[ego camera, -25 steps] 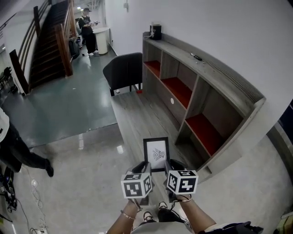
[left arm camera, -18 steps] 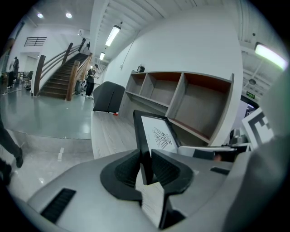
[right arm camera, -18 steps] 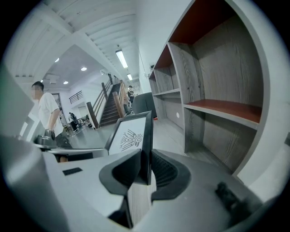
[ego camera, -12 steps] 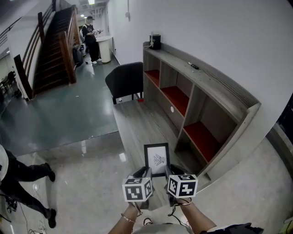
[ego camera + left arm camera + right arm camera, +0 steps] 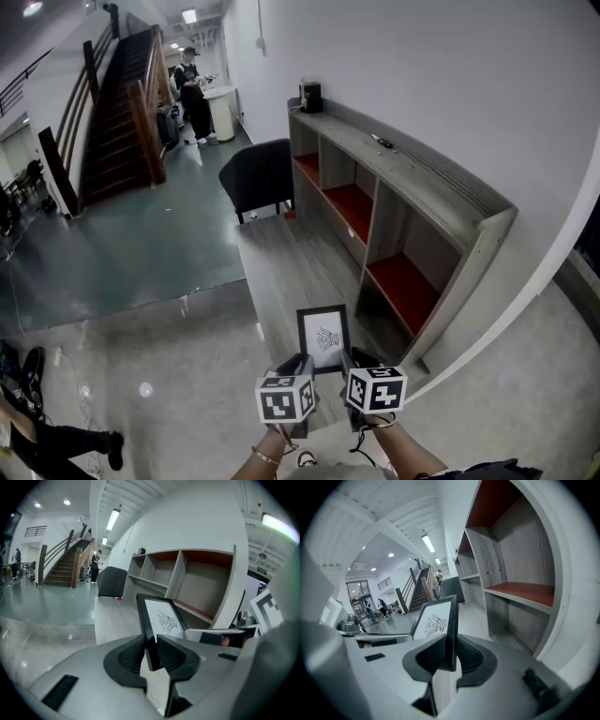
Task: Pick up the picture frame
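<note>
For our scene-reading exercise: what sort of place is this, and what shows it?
Probably an office lobby or showroom hall: a wide staircase rises from a glossy floor, a long open shelf unit lines the wall, and a dark armchair stands beside it.

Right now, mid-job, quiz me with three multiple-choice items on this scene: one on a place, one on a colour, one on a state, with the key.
1. Where is the picture frame?
A. On the staircase
B. Held between the left gripper and the right gripper
C. On the black chair

2. What colour are the boards inside the shelf unit?
A. Red
B. Blue
C. Green

3. The left gripper's jaws are:
A. Wide apart, empty
B. Closed on the frame's edge
C. Out of view

Key: B, each gripper clamps one side edge; A, red boards show in the open compartments; B, the pads press the black edge.
</note>
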Available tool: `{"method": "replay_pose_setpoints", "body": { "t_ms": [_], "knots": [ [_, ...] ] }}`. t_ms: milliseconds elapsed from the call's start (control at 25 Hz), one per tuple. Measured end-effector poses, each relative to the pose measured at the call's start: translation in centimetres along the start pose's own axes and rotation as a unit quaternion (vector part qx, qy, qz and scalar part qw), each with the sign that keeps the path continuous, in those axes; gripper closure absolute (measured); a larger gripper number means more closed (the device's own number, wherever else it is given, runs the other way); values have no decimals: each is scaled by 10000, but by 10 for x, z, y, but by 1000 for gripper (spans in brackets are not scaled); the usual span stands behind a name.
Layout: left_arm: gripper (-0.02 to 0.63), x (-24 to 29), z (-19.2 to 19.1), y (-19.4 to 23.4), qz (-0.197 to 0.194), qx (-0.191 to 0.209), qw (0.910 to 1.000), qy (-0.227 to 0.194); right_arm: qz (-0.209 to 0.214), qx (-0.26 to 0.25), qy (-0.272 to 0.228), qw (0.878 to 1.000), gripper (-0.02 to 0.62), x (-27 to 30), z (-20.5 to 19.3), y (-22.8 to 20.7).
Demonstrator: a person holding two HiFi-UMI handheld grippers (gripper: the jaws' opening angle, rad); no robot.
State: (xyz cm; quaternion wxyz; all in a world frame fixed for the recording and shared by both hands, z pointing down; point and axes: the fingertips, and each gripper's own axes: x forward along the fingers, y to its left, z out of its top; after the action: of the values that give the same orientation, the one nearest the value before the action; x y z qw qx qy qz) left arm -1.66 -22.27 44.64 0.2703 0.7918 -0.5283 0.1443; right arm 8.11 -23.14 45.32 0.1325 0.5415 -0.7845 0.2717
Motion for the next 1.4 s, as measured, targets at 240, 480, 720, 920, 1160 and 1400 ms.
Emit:
{"method": "replay_pose_setpoints", "body": {
  "t_ms": [240,480,720,920,1160,1400],
  "knots": [
    [520,-4,-17,-6,132,-147,9998,57,95,-50,35,9999,508,-11,-13,-2],
    [520,-10,-18,-20,152,-114,9998,-58,119,-90,-48,9999,508,-24,-12,-8],
    [520,-14,-18,-26,210,-123,9997,-100,176,-119,-58,9998,508,-30,-10,-9],
    [520,-15,-17,-23,280,-118,9995,-125,250,-124,-67,9996,508,-28,-9,-7],
    [520,-16,-16,-22,291,-108,9994,-119,190,-255,-87,9995,509,-26,-9,-6],
    [520,-15,-16,-20,284,-106,9995,-124,213,-207,-78,9995,509,-25,-8,-6]
  ]
}}
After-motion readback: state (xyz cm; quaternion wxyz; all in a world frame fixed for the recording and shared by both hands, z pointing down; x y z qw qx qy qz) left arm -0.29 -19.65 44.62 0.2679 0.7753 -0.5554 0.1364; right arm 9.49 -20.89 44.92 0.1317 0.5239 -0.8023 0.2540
